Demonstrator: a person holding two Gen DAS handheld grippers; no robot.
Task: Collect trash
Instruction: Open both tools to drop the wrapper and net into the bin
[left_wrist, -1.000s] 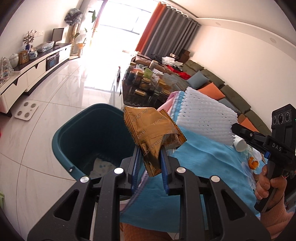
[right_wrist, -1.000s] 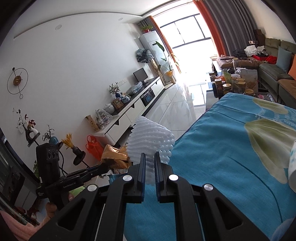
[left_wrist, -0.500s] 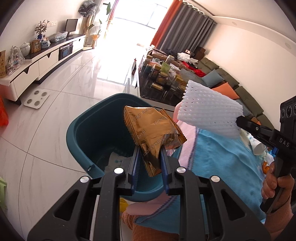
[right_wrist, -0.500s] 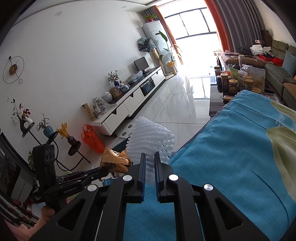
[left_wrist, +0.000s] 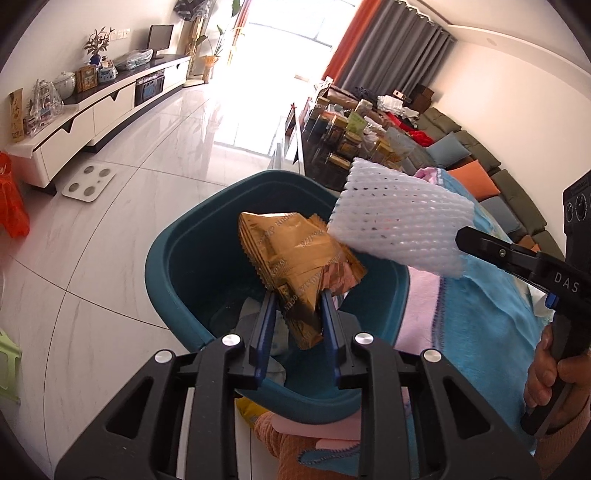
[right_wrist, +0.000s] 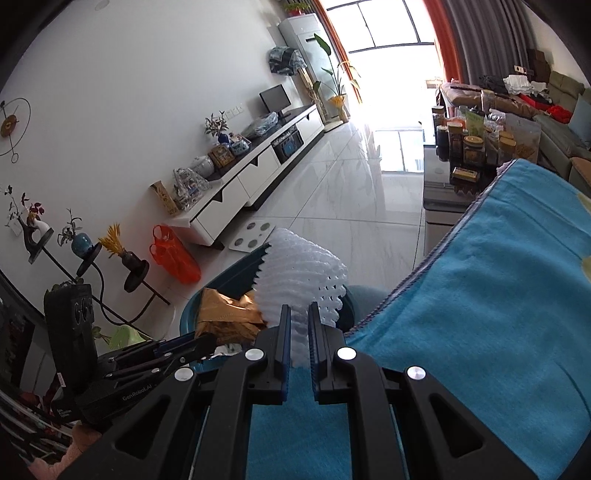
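Observation:
My left gripper (left_wrist: 297, 299) holds a crumpled gold snack wrapper (left_wrist: 295, 258) by its lower end, right above the mouth of a teal bin (left_wrist: 177, 266) with some trash at its bottom. Its jaws are opening, and the wrapper still stands between the pads. My right gripper (right_wrist: 297, 314) is shut on a white foam fruit net (right_wrist: 299, 269). In the left wrist view the foam net (left_wrist: 399, 229) hangs over the bin's right rim, touching the wrapper's top. The right wrist view shows the gold wrapper (right_wrist: 225, 317), the left gripper (right_wrist: 207, 341) and the bin (right_wrist: 236, 273) to the left of the net.
A blue cloth (right_wrist: 480, 314) over a pink one covers the surface right of the bin. On the shiny tiled floor lie a white scale (left_wrist: 88, 182) and an orange bag (right_wrist: 173, 258). A low TV cabinet (left_wrist: 96, 110), a table of jars (left_wrist: 354, 144) and a sofa (left_wrist: 480, 155) stand farther off.
Both grippers have moved toward the bin. The wrapper now hangs lower, over the bin's opening, and the foam net has swung left from over the cloth to the bin's rim.

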